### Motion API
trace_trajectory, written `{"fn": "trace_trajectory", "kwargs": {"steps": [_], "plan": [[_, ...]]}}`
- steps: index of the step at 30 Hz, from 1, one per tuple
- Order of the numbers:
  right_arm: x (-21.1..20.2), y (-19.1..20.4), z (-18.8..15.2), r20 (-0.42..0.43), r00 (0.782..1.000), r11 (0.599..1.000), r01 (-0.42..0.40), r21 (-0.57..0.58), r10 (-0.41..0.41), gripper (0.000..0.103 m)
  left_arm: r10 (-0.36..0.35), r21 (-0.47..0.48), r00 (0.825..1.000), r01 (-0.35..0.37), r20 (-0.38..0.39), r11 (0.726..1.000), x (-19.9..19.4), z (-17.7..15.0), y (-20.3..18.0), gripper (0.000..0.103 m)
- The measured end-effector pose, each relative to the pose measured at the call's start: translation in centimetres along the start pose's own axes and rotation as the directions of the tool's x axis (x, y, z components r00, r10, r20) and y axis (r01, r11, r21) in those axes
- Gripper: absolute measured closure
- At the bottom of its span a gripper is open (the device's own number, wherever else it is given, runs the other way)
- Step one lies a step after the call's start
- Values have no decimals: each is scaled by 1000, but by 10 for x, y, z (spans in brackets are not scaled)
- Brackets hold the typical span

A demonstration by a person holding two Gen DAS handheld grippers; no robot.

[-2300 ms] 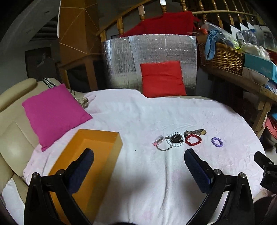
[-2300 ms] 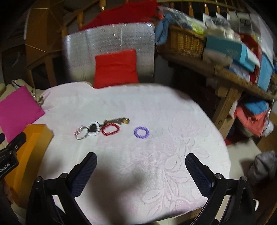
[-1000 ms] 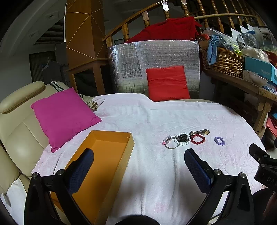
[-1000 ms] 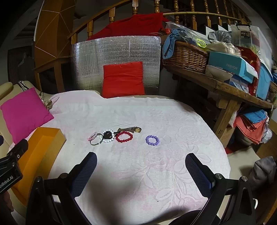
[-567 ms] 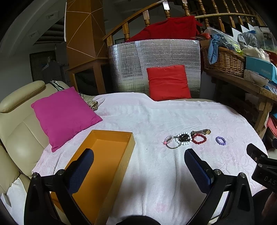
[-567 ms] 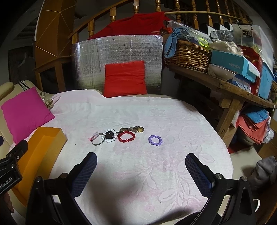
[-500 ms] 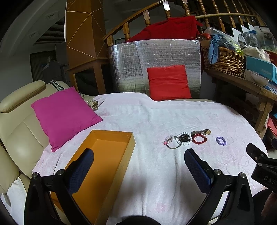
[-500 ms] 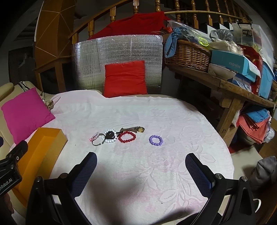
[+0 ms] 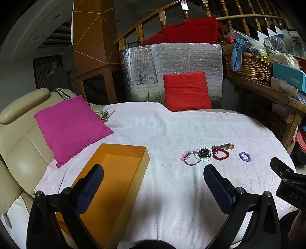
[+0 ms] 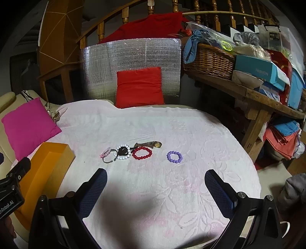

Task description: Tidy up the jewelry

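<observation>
The jewelry lay in a short row on a pale pink blanket [image 10: 172, 124], well clear of both grippers. From left to right there was a pink bead bracelet [image 10: 105, 152] touching a thin metal bangle [image 10: 108, 160], a white bead bracelet [image 10: 124, 152] with a dark piece inside its ring, a red bead bracelet [image 10: 142, 153], and, set apart to the right, a purple bead bracelet [image 10: 174, 156]. A watch [image 10: 151, 144] with a brownish strap lay just behind the red and white ones. What the dark piece inside the white ring was could not be made out.

An orange box [image 9: 122, 172], open at the top, sat on the blanket to the left of the row; the part of its floor that showed was bare, though the left gripper's finger covered some of it and its near end ran out of view.

The left gripper [image 9: 153, 183] hung released above the near end of the box and the blanket, holding nothing. The right gripper [image 10: 155, 188] was likewise spread wide and empty, over bare blanket in front of the bracelets. Each gripper's body showed only as a cut-off black edge in the other's view.

The blanket carried a raised flower pattern and covered a rounded surface. A magenta cushion [image 9: 70, 126] leaned on a cream leather seat [image 9: 21, 153] at the left, and a red cushion [image 10: 139, 87] stood against a silver foil panel [image 10: 132, 67] at the back. Behind rose a wooden stair rail [image 10: 124, 17], and at the right a wooden bench [image 10: 258, 95] held a wicker basket [image 10: 210, 61] and boxes.
</observation>
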State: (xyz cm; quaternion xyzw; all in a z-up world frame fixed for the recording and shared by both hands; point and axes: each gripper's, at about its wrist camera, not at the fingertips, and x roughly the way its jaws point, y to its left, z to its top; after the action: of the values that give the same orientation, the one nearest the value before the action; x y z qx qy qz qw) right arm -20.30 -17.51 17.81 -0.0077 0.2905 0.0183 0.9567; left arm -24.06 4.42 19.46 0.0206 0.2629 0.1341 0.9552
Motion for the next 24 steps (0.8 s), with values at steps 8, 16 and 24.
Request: {"fn": "trace_trajectory", "kwargs": {"steps": [8, 16, 24], "plan": [[6, 2, 3, -21, 999, 999, 36, -38, -37, 0, -1, -8, 1000, 1, -19, 1000, 10, 1, -1, 0], [15, -7, 7, -29, 999, 999, 28, -32, -29, 0, 1, 26, 1000, 0, -28, 1000, 18, 4, -19, 0], [30, -18, 11, -34, 999, 999, 27, -19, -28, 0, 14, 44, 999, -12, -40, 999, 31, 11, -32, 0]]}}
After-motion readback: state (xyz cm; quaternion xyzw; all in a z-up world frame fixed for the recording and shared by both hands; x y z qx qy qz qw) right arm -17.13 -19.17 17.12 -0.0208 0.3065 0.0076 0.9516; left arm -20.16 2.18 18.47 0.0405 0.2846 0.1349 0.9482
